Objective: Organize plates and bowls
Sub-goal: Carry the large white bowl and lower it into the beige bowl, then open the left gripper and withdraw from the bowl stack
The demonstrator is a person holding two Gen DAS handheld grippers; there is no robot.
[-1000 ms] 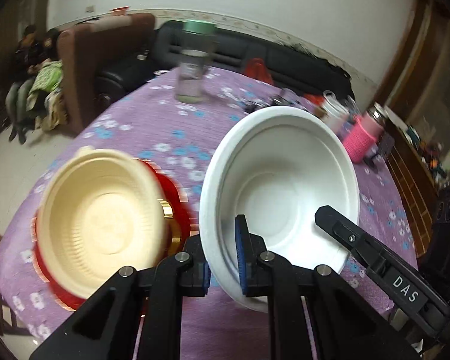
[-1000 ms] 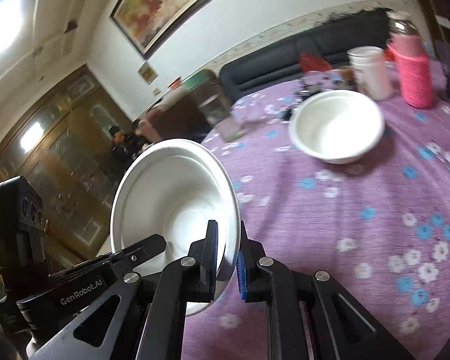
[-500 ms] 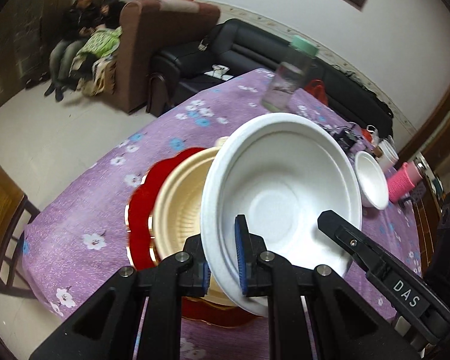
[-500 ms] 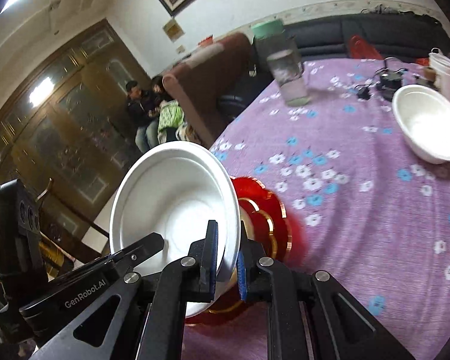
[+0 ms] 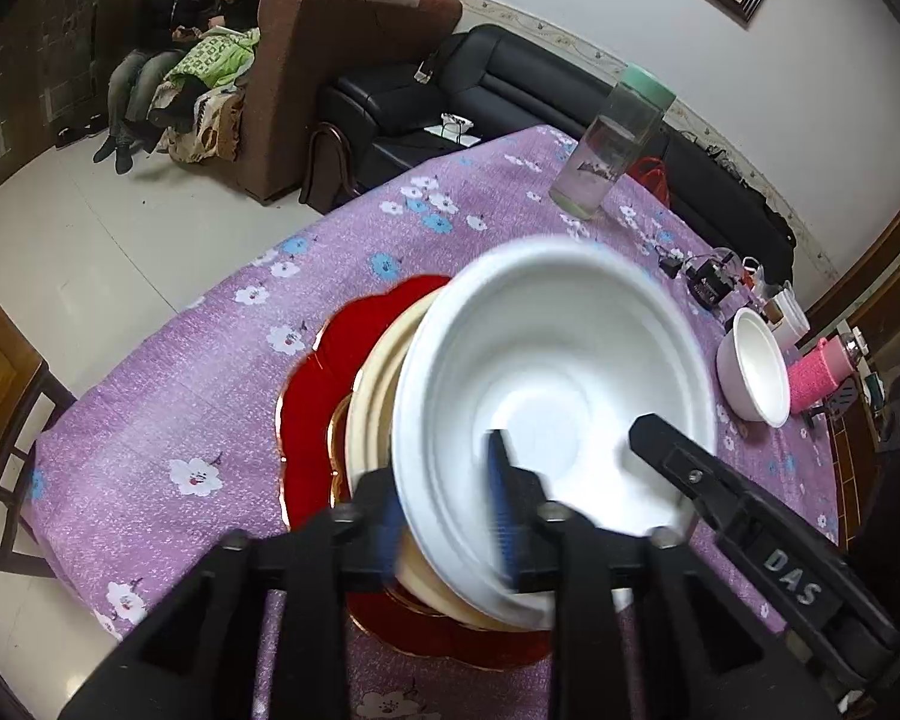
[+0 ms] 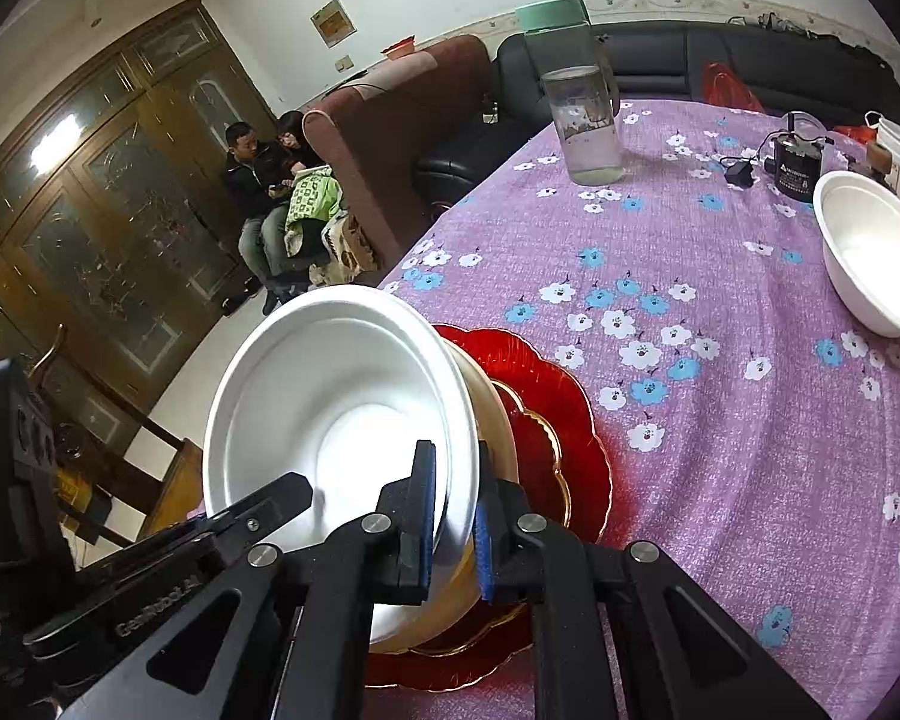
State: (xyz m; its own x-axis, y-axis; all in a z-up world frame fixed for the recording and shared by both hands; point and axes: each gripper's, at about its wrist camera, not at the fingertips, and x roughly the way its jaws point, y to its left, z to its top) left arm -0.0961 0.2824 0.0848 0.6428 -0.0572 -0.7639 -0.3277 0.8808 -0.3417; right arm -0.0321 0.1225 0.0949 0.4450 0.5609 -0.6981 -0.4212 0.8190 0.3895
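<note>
- The large white foam bowl (image 5: 555, 396) sits tilted on the cream plastic bowl (image 5: 373, 414), which stands on the red scalloped plate with a gold rim (image 5: 324, 396).
- This stack is near the edge of the table with the purple flowered cloth (image 5: 168, 420).
- The left gripper (image 5: 450, 516) has the near rim of the white bowl between its two fingers; one blue-padded finger (image 5: 501, 504) is inside the bowl and the other is outside the wall.
- Its jaws have just been opening, and the pads look loose on the rim, with blur around them, so the grip here is released.
- In the right wrist view the right gripper (image 6: 453, 513) is closed tight on the opposite rim of the same white bowl (image 6: 330, 414), one pad on the inside and one on the outside.
- The cream bowl (image 6: 492, 420) shows just under the white one, and the red plate (image 6: 564, 408) spreads below both.
- Both grippers point downward at a slant toward the stack, each from its own side of the bowl.
- A second white foam bowl (image 6: 870, 258) stands well apart on the far side of the cloth.
- A clear plastic bottle with a green lid (image 6: 579, 96) stands upright near the far edge of the table.
- A pink knitted cup holder (image 5: 816, 375) is just beside the second bowl (image 5: 756, 372) in the left wrist view.
</note>
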